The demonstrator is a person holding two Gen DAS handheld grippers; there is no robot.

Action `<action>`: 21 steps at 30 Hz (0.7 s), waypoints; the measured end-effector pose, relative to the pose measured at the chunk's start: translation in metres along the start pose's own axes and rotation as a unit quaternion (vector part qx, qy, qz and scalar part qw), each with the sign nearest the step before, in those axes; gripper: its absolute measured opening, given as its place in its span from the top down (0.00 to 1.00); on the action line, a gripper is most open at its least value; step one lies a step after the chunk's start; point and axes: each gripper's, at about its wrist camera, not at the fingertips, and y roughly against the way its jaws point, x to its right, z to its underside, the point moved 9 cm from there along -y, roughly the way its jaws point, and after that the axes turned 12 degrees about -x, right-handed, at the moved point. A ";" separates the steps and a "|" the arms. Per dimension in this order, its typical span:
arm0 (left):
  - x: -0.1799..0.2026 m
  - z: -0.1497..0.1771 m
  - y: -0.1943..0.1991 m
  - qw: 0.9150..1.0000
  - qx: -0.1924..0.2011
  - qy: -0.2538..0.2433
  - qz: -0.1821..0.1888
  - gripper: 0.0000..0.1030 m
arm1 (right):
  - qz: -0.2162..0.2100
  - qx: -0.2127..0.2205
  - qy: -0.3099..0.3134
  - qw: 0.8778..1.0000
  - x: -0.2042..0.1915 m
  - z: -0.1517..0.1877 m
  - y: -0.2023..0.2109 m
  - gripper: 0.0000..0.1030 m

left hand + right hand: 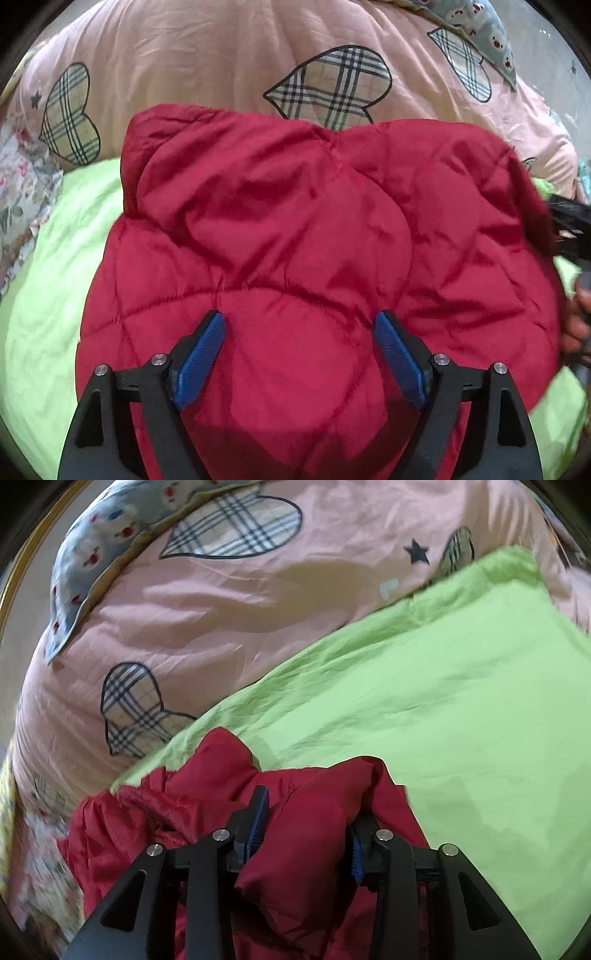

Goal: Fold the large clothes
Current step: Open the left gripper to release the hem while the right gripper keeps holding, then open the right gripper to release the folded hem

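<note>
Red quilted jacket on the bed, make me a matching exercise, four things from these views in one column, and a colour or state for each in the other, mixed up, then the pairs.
Things:
1. jacket
2. sheet under the jacket
3. duvet behind it
4. left gripper

Colour or state:
A. pink with plaid hearts
B. jaws wide apart, nothing pinched
C. red, quilted
D. lime green

Pairs: 1-C, 2-D, 3-A, 4-B

A home bedroom: pink heart-print duvet (pixel 221 55), green sheet (pixel 461 701), patterned pillow (pixel 96 554).
</note>
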 end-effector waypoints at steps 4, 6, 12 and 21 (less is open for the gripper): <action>0.001 -0.005 -0.008 1.000 -0.002 -0.001 -0.014 0.18 | 0.011 0.038 0.054 0.998 -0.022 0.006 0.041 0.40; 0.001 -0.005 -0.015 1.000 -0.003 -0.001 -0.018 0.18 | 0.002 0.064 0.064 0.996 -0.029 0.009 0.066 0.27; -0.002 -0.003 -0.020 1.000 -0.008 0.000 -0.026 0.18 | -0.017 0.026 0.137 0.990 -0.059 0.041 0.075 0.23; -0.009 -0.017 -0.001 1.000 -0.009 0.010 0.015 0.26 | 0.060 -0.093 0.224 0.968 -0.084 0.082 -0.021 0.19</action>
